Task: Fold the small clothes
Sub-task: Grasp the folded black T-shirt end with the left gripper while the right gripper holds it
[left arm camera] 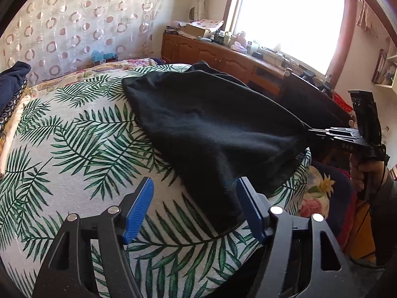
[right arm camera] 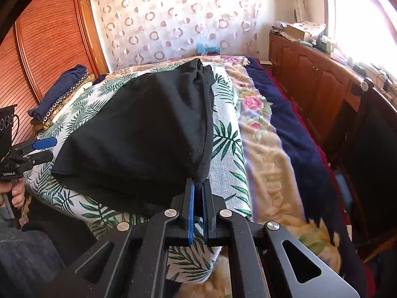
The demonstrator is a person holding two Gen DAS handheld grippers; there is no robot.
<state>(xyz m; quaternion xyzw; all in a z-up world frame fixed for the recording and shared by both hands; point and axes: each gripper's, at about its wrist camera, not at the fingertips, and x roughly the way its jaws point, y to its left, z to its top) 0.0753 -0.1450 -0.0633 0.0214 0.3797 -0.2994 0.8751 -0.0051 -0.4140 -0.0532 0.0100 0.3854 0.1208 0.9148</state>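
**Lifting one corner of the black cloth, the other hand not yet on it**

We start from the bed [right arm camera: 270, 149], where a leaf-print cushion [left arm camera: 74, 149] carries the black garment [left arm camera: 211, 129]. The garment lies spread over the cushion's far and right part, with its near edge hanging slightly over the cushion's side.

Our right gripper [right arm camera: 197, 193] is clamped tight on the garment's near right corner, and the cloth runs taut from that corner. Our left gripper [left arm camera: 194, 208] stands with its fingers apart, its right finger just beside the garment's lower left edge; nothing is pinched there.

To do this step well, we judge that the left fingers should slide round the near left corner and close on it before the right hand pulls further, so both corners rise level. Pulling with one hand alone would likely skew the cloth and drag it off the cushion.

In the right wrist view the garment's long axis runs from the held corner away toward the curtained wall [right arm camera: 173, 19], its bunched narrow end pointing there.
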